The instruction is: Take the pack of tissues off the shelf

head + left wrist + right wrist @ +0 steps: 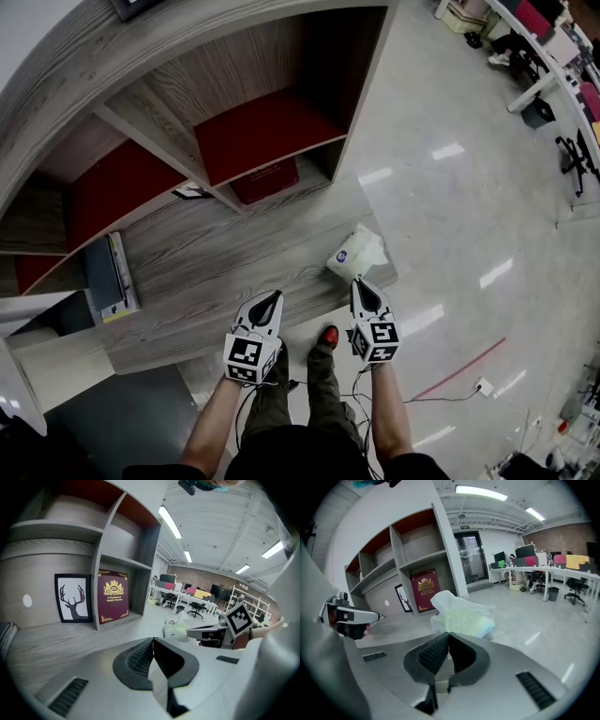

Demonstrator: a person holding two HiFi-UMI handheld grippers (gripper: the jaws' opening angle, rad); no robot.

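Observation:
The pack of tissues (356,251) is a white plastic-wrapped pack with a tissue sticking up. It rests at the right front corner of the grey wooden shelf ledge (216,272). My right gripper (359,284) is shut, its tips right at the pack's near edge. In the right gripper view the pack (464,616) fills the space just beyond the closed jaws (449,633), and nothing shows between the pads. My left gripper (272,298) is shut too and hangs over the ledge to the left of the pack. From the left gripper view (152,639) the pack (180,629) lies off to the right.
A maroon book (113,596) and a framed deer picture (73,598) stand in the lower compartments. Books (111,277) lie at the ledge's left end. The person's red shoe (327,337) is below the ledge. A cable and socket (483,385) lie on the glossy floor; desks and chairs (543,573) stand far off.

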